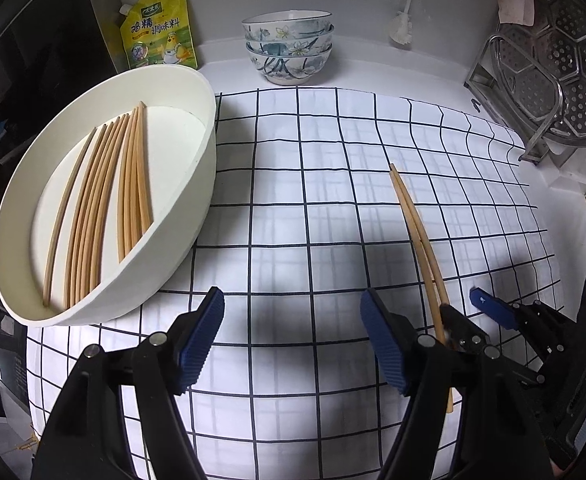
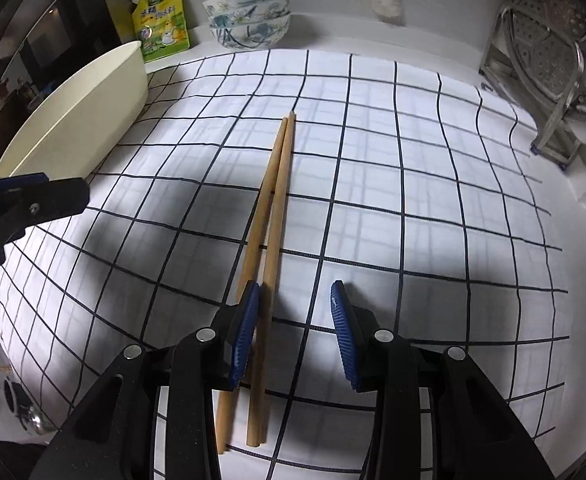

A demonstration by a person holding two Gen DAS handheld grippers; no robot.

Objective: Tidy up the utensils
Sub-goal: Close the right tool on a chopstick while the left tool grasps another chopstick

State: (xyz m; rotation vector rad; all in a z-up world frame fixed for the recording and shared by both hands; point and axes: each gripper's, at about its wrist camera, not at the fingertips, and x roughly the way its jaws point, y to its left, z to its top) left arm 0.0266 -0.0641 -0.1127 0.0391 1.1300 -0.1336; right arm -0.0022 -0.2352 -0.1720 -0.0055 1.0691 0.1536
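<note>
The left gripper (image 1: 293, 340) is held above the checked cloth (image 1: 313, 200) with its jaws wide apart and nothing between them. Its blue ribbed pads (image 1: 197, 344) hang clear of the cloth.

The right gripper (image 2: 295, 332) stands just to the right of the left one, pointing steeply down at the cloth. Its jaws are set to a narrow-to-medium gap. Two loose chopsticks (image 2: 271, 216) lie side by side on the cloth, running from beneath this gripper forward, away from it. One chopstick passes through the gap, close against the inner face of the left pad; the other runs under or just outside that pad. The right pad stands apart from both. Whether the left pad actually presses on the wood cannot be told.

Ahead and to the left of the left gripper sits a white oval basin (image 1: 197, 184), its near rim well forward of the left pad. Inside it a batch of chopsticks (image 1: 101, 208) lies flat on the bottom, roughly parallel.

Beyond both grippers, at the far edge of the cloth, stand three stacked patterned bowls (image 1: 289, 46), with a yellow seasoning pouch (image 1: 159, 30) to their left. To the far right stands a metal rack (image 1: 541, 80) holding perforated steamer plates.
</note>
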